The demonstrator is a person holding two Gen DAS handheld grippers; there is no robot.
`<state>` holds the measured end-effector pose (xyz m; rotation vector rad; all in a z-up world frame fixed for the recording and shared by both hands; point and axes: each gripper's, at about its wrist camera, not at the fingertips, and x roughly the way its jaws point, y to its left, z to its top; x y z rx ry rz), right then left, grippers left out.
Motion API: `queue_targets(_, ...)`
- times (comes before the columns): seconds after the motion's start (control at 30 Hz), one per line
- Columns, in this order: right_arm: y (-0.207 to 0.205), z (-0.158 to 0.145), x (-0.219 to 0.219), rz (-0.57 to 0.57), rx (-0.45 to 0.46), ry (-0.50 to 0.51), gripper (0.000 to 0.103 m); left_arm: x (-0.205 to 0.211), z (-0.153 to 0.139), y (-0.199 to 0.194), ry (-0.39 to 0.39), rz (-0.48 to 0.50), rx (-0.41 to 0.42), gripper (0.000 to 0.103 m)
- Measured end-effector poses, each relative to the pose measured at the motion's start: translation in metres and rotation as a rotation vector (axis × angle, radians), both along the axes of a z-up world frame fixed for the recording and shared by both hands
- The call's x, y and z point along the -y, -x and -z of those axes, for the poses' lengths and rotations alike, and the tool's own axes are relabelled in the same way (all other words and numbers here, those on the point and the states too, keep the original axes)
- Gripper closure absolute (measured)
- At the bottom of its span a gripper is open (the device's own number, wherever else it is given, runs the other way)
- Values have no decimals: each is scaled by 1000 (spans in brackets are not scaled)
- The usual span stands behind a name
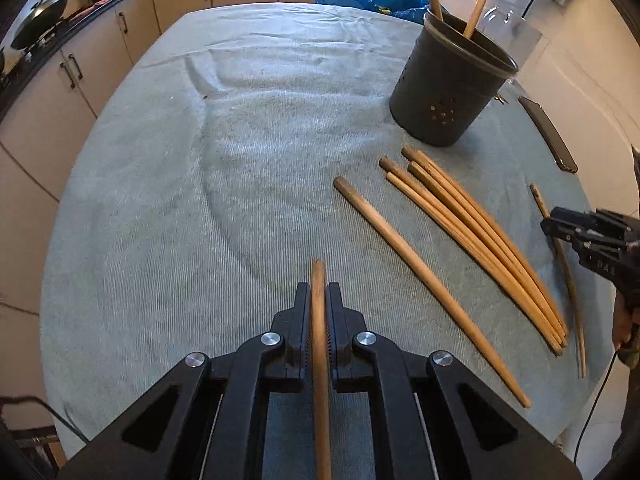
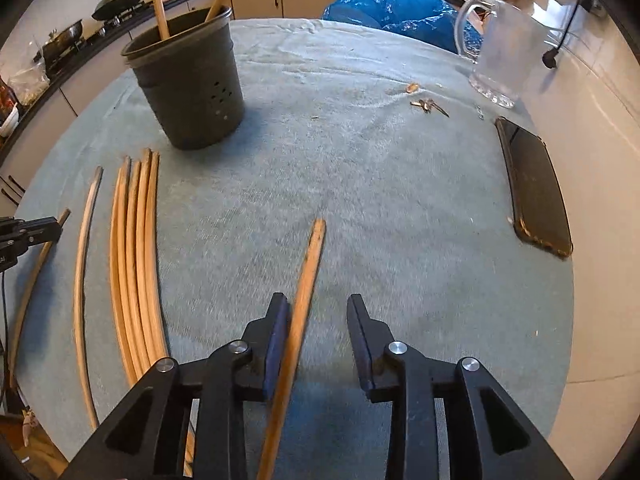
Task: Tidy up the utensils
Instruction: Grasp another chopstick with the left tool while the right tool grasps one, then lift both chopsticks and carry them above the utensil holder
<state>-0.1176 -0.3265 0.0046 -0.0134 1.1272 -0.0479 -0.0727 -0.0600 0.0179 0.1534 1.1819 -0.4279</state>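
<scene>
My left gripper (image 1: 319,292) is shut on a wooden chopstick (image 1: 320,340) that runs back between its jaws. Several loose chopsticks (image 1: 480,240) lie on the grey cloth to its right, also in the right wrist view (image 2: 136,260). A dark utensil holder (image 1: 448,88) stands behind them with two chopsticks in it; it also shows in the right wrist view (image 2: 188,88). My right gripper (image 2: 318,312) is open, its jaws on either side of a darker chopstick (image 2: 300,320) that lies on the cloth close to the left finger. In the left wrist view that gripper (image 1: 560,226) is above this chopstick.
A black phone (image 2: 536,188) lies at the right edge of the cloth-covered table (image 2: 380,180). A glass jug (image 2: 504,52) and a blue bag (image 2: 400,0) stand at the back. Small scraps (image 2: 428,104) lie near the jug. Kitchen cabinets and pans line the left.
</scene>
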Motion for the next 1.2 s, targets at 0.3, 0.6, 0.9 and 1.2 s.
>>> queue_targets(0.3, -44, -1, -13, 20, -107, -21, 75, 27, 2, 0, -144, 122, 45, 95)
queue_targets(0.6, -38, -5, -32, 2, -43, -43, 96, 20, -4, 12, -99, 72, 134, 97)
queue_targets(0.9, 32, -58, -32, 66, 249, -166, 96, -19, -72, 54, 77, -35, 334, 97)
queue_targets(1.2, 84, -107, -49, 73, 476, -187, 96, -35, -122, 103, 201, -99, 495, 97)
